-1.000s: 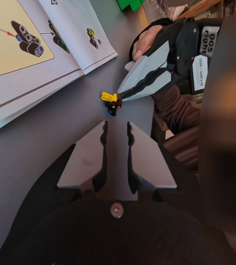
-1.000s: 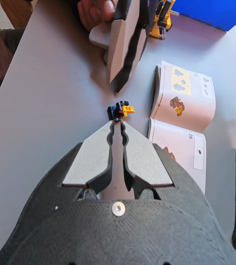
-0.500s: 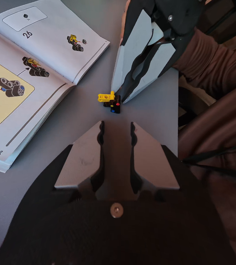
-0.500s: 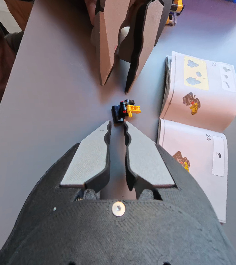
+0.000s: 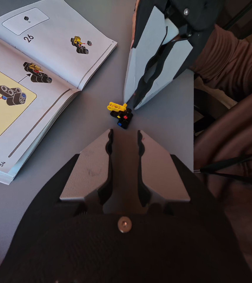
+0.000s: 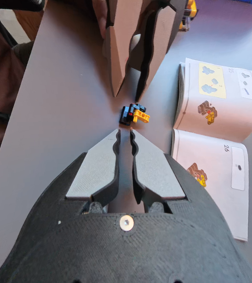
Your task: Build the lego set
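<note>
A small black lego assembly point(image 5: 123, 117) with a yellow connector, a red pin and a blue pin lies on the grey table point(image 5: 76, 191). It lies between the two grippers, touched by neither. My left gripper point(image 5: 124, 131) is open and empty, its tips just short of the assembly. My right gripper point(image 6: 125, 130) is empty with a narrow gap between its jaws, tips just short of the assembly point(image 6: 126, 114). Each gripper shows opposite in the other's view: the right one point(image 5: 130, 105) and the left one point(image 6: 126, 98).
An open instruction booklet point(image 5: 45, 68) lies beside the assembly; it also shows in the right wrist view point(image 6: 214, 130). A yellow lego model point(image 6: 189, 15) stands at the far end. The table edge point(image 5: 193, 122) runs close by, with a person's brown sleeve point(image 5: 229, 61) beyond it. My hands' fingertips stand some 4 cm from each other.
Both grippers have closed in on the assembly from opposite sides. The left gripper has opened wider. The right gripper's jaws widened, then narrowed again. The assembly stays on the table.
</note>
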Tool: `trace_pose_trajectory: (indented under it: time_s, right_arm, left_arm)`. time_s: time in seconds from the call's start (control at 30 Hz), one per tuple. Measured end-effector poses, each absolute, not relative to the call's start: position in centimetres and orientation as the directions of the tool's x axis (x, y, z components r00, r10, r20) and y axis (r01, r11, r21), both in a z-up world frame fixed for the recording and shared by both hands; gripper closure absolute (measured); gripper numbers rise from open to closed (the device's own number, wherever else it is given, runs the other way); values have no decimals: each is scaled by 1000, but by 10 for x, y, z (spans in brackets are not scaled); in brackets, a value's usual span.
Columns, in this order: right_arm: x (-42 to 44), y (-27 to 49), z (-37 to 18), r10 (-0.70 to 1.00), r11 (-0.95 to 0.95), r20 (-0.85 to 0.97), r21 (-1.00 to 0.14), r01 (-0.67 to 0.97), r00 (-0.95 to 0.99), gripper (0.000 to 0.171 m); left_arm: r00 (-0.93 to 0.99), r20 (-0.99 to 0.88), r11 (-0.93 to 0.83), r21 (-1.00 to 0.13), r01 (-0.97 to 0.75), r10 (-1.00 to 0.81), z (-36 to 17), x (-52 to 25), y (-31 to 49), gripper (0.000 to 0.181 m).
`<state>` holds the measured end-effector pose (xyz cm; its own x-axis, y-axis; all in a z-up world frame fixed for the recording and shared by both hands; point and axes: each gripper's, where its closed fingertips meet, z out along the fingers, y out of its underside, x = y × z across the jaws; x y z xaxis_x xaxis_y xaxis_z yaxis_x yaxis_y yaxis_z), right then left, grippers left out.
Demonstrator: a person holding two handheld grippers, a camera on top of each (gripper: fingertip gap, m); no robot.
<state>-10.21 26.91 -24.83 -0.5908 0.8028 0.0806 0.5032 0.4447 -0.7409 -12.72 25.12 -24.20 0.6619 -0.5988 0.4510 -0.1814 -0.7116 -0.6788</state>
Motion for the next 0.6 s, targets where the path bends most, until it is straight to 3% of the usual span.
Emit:
trace_pose_trajectory:
  time_s: [0.43, 0.6]
  right_arm:
    - [-110, 277, -242, 846, 225, -147, -774, 592, -513, 140]
    - [-113, 269, -236, 802, 68, -343, -760, 647, -488, 135]
  left_arm:
    - [677, 395, -689, -687, -231, -621, -245, -119, 253, 160]
    - [685, 393, -692, -685, -228, -614, -246, -120, 255, 164]
